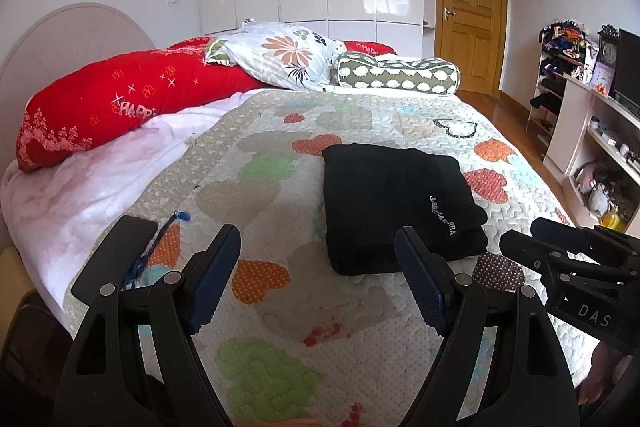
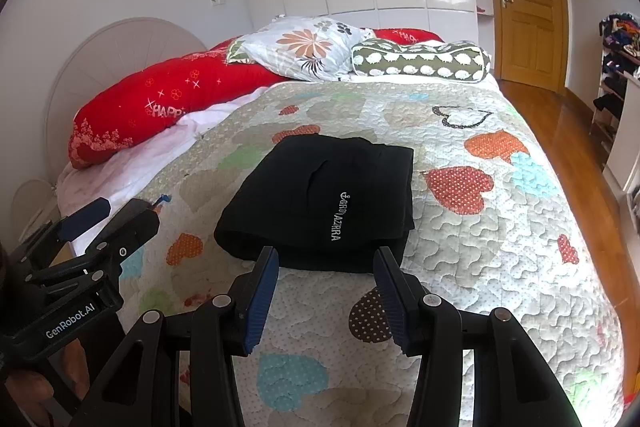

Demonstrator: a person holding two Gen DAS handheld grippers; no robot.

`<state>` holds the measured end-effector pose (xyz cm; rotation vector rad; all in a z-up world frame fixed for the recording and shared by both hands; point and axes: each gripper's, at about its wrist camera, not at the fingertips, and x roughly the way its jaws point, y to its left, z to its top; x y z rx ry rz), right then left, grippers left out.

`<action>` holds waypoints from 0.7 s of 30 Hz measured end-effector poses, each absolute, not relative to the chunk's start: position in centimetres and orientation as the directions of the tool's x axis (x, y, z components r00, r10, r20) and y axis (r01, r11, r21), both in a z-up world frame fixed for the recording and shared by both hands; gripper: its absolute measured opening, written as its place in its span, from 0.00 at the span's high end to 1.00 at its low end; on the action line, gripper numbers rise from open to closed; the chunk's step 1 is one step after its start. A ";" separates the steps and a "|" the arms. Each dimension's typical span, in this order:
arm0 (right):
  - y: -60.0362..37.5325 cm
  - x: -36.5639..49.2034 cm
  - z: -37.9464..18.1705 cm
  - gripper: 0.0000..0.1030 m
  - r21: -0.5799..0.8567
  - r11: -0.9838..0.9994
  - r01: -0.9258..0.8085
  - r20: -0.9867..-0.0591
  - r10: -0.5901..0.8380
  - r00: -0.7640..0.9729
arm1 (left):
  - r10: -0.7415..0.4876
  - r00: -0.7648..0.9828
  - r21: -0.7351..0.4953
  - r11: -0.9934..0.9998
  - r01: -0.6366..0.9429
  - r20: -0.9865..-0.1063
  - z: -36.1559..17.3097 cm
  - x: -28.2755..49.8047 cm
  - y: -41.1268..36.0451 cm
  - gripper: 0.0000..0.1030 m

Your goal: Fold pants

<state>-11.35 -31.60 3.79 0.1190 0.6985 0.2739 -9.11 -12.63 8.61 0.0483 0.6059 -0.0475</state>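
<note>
On the quilted bed [image 2: 500,227] the black pants [image 2: 320,203] lie folded into a compact stack, so I hold both the left gripper [image 1: 318,279] and right gripper [image 2: 326,295] back, jaws wide apart and empty, judging the folding done.

Folded black pants [image 2: 324,203] on quilt [image 2: 480,251], right hand-held gripper [image 2: 326,291] spread apart

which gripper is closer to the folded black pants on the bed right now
Right. The right gripper sits just short of the near edge of the folded black fabric pants, jaws open. The left gripper is off to their left over the heart-patterned quilt, also open.
</note>
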 end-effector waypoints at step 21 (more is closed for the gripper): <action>-31.7 -11.1 3.3 0.54 0.205 0.957 -0.204 -0.621 0.289 0.729 | -0.049 0.815 0.021 0.997 0.075 -0.578 8.5 -9.0 -13.0 0.22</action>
